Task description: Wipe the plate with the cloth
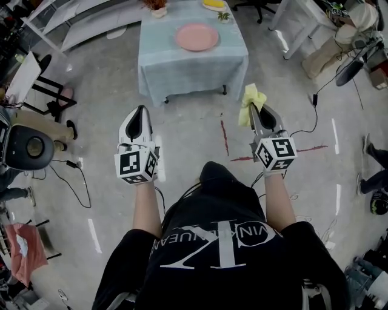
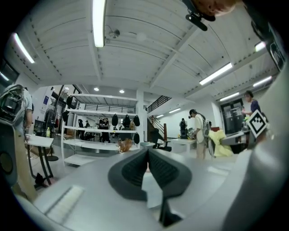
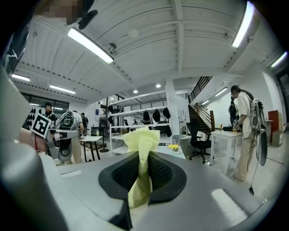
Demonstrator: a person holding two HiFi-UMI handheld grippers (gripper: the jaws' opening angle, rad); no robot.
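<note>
A pink plate (image 1: pixel 197 37) lies on a table with a light blue cloth cover (image 1: pixel 191 63), far ahead of me in the head view. My right gripper (image 1: pixel 254 110) is shut on a yellow cloth (image 1: pixel 251 103), whose folds stick up between the jaws (image 3: pixel 141 144). My left gripper (image 1: pixel 140 114) is shut with nothing in it; its black pads (image 2: pixel 135 169) meet in the left gripper view. Both grippers are held up in the air over the floor, well short of the table. The plate does not show in either gripper view.
A yellow thing (image 1: pixel 214 4) and a small plant (image 1: pixel 225 16) sit at the table's far end. A black stool (image 1: pixel 29 147) with cables stands at the left, white tables (image 1: pixel 300 21) at the back right. People stand in the room (image 3: pixel 246 131).
</note>
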